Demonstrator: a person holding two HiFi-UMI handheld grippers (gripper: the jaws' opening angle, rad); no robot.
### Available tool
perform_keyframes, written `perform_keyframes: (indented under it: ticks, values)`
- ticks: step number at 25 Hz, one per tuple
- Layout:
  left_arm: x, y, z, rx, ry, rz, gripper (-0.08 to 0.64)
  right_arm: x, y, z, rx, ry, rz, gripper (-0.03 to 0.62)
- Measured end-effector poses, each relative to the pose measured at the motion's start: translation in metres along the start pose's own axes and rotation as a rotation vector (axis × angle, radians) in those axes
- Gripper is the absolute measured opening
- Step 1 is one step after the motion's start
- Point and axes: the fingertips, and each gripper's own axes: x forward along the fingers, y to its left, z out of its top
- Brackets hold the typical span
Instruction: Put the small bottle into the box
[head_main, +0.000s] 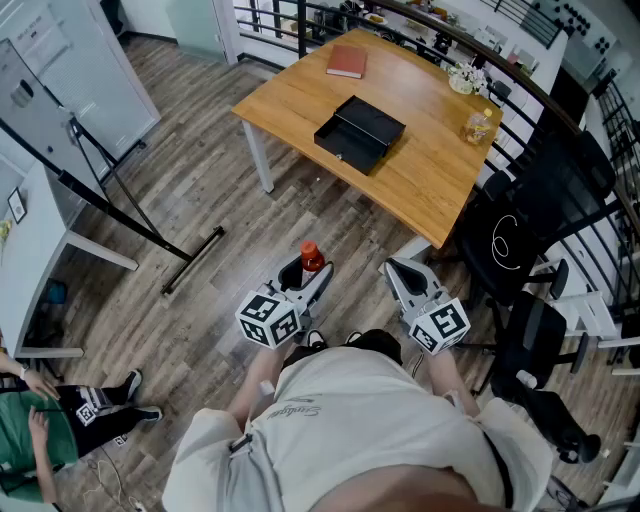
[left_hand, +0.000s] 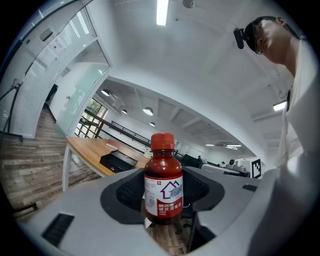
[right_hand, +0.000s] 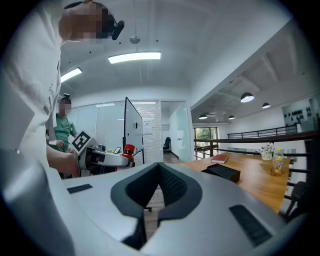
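Observation:
A small dark-red bottle with a red cap stands upright between the jaws of my left gripper, which is shut on it. In the left gripper view the bottle fills the gap between the black pads. The black open box lies on the wooden table, well ahead of both grippers; it also shows far off as the box and the box. My right gripper is held level beside the left, its jaws together and nothing in them.
A red book, a yellowish jar and small flowers also sit on the table. Black chairs stand at its right. A whiteboard stand is at left; a seated person in green is bottom left.

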Motion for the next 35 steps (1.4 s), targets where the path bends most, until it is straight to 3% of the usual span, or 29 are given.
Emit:
perform_keyframes:
  ticks: [9,13,18,23,29,35]
  values:
    - [0.005,0.013,0.017,0.015,-0.006,-0.020,0.227,0.018,-0.004,0.008,-0.009,-0.016,-0.011,-0.005]
    - [0.008,0.025,0.018,0.020,0.008,-0.030,0.227,0.029,-0.010,0.014,-0.005,-0.038,-0.057,-0.005]
    - [0.028,0.035,0.006,-0.032,0.050,-0.058,0.227,0.015,-0.012,0.015,-0.024,-0.011,-0.116,-0.005]
    - [0.059,0.044,0.014,-0.033,0.040,-0.074,0.227,0.010,-0.039,-0.023,0.026,0.092,-0.150,-0.005]
    - [0.104,0.088,0.033,-0.011,0.085,0.022,0.227,0.062,-0.097,-0.021,0.062,0.034,-0.081,-0.005]
    - [0.163,0.122,0.067,0.000,0.114,0.064,0.227,0.122,-0.138,-0.001,0.007,-0.045,0.043,-0.005]
